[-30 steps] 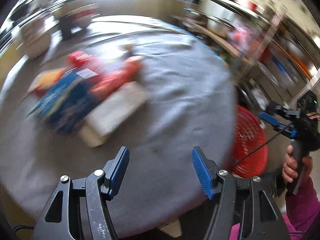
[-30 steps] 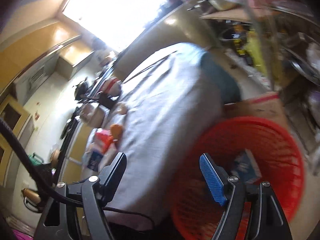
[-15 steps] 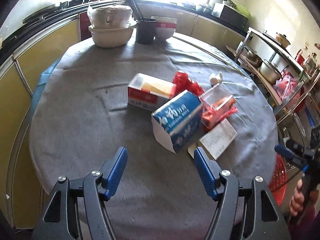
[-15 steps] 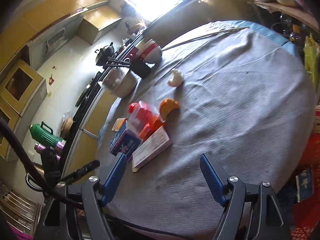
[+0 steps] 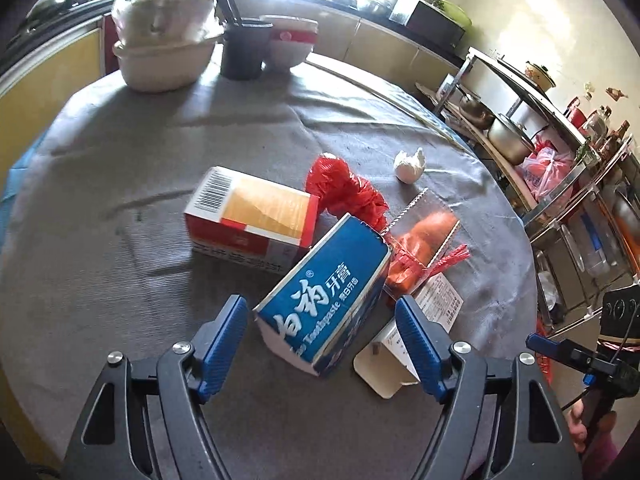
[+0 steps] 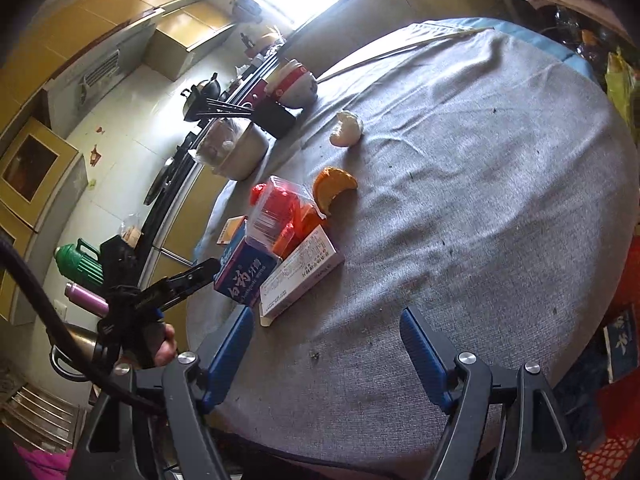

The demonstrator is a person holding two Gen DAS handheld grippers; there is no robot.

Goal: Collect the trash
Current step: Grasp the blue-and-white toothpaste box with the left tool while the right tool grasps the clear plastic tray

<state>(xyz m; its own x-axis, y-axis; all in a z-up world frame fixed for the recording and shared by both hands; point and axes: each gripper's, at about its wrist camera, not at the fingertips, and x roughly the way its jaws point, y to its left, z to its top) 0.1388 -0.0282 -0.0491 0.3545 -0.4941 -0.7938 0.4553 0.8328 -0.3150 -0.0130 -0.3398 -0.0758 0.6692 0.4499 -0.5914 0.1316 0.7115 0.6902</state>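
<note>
A round table (image 5: pixel 120 152), covered with a grey cloth, carried the items. At its far edge stood a covered white pot (image 5: pixel 164 56), a dark chopstick holder (image 5: pixel 242 54) and a red-banded bowl (image 5: pixel 290 46). Near the middle lay a red-and-orange box (image 5: pixel 248 216), a crumpled red bag (image 5: pixel 344 194) and a blue toothpaste box (image 5: pixel 324 296), clustered and touching. Beside them lay a clear packet with red contents (image 5: pixel 424 236) and a white printed box (image 5: pixel 420 332). A white peel scrap (image 5: pixel 409 166) lay apart; an orange peel (image 6: pixel 334 192) lay just beside the cluster.
</note>
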